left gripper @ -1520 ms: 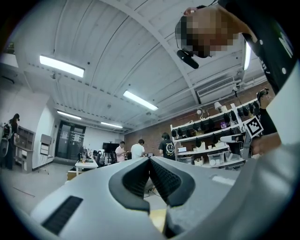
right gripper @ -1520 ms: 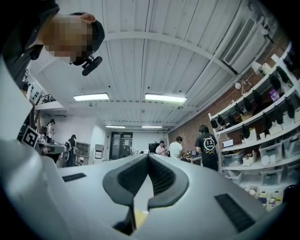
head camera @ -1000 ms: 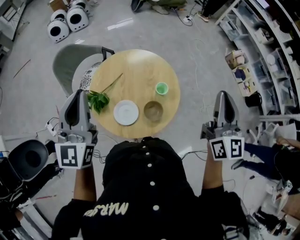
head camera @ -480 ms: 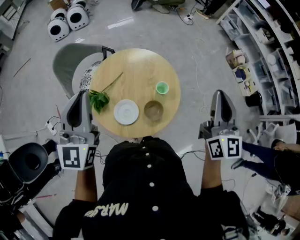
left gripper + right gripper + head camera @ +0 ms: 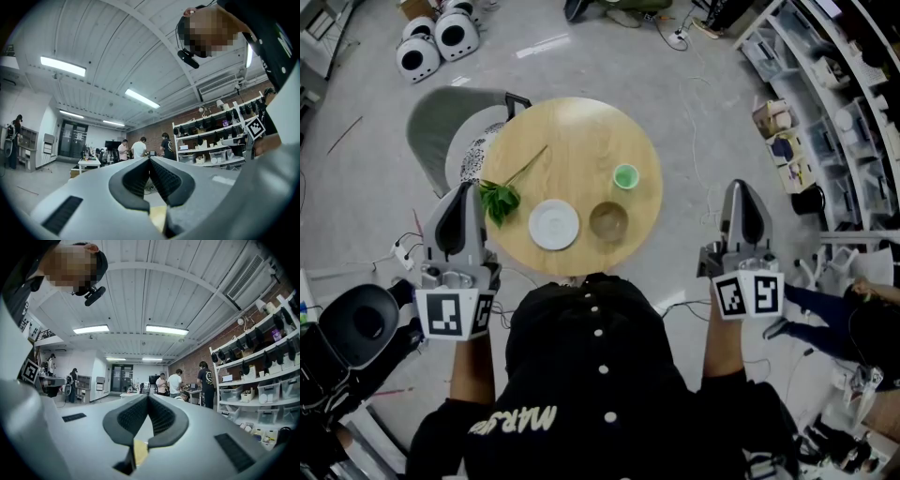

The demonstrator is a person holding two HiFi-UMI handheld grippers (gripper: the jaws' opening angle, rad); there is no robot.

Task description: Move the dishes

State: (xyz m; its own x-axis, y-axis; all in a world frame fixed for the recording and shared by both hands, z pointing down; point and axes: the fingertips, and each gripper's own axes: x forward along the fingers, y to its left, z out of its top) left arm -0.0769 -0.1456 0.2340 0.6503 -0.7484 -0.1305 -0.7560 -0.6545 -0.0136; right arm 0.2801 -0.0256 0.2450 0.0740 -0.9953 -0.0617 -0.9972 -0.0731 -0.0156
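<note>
Both tools are pinched fully closed, nothing in either. The left tool (image 5: 466, 187) hangs by the round wooden counter's (image 5: 581, 131) left edge, and the right tool (image 5: 738, 186) is off past its right side. On the counter, the white plate (image 5: 554, 226) sits just beside the brown bowl (image 5: 607, 222). The green cup (image 5: 625, 176) is behind the bowl, and a leafy sprig (image 5: 500, 197) lies to the left.

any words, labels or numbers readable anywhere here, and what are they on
"MAR...": white print on the person's black top, upside down, rest unclear.
Left cube, right cube: square code patterns, no words.
Shelf boxes: too small to read.
</note>
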